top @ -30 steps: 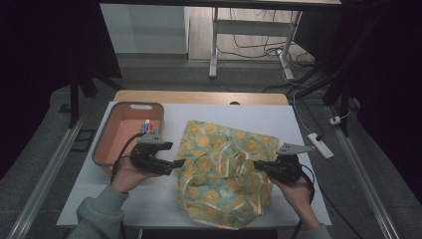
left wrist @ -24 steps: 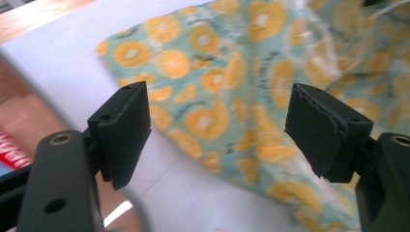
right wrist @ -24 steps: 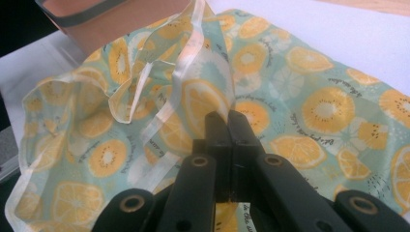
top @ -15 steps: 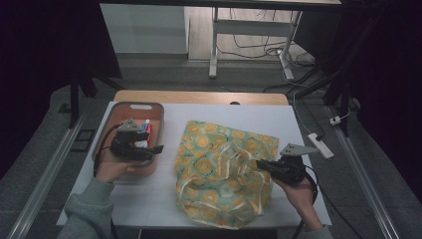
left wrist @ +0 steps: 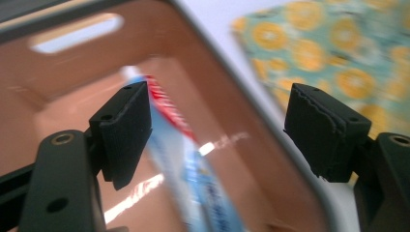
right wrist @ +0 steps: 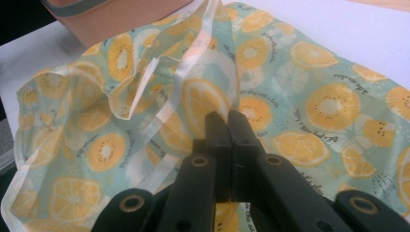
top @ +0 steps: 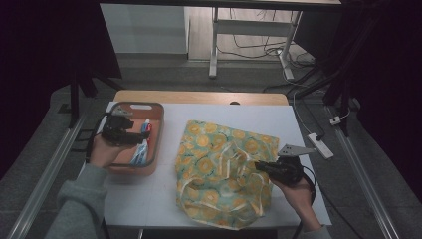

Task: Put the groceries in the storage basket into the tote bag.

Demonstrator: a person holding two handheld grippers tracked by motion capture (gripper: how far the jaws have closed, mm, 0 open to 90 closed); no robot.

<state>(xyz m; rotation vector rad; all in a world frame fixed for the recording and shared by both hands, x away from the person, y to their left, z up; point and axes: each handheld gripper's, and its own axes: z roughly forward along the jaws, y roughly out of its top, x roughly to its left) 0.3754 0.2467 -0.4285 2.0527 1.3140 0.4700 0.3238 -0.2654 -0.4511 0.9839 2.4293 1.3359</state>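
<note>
A lemon-print fabric bag (top: 219, 169) lies crumpled on the white table (top: 144, 199), with pale ribbon handles on top. My right gripper (top: 256, 166) is at its right side, jaws shut on a fold of the bag (right wrist: 319, 106); the right gripper (right wrist: 227, 121) pinches the cloth by a raised ribbon edge. An orange tray (top: 155, 108) sits at the left with a red, white and blue tube (top: 142, 149) in it. My left gripper (top: 139, 137) hovers over the tray, open. In the left gripper view the tube (left wrist: 193, 164) lies below the gap of the left gripper (left wrist: 217, 130), untouched.
The tray's wall (left wrist: 58, 67) and its grey rim run close around the left gripper. A wooden edge (top: 199, 97) borders the table's far side. A white power strip (top: 318, 144) lies on the floor to the right. Bare table shows in front of the tray.
My left gripper has moved left, away from the bag's left edge and over the orange tray. The right gripper has stayed put on the bag.
</note>
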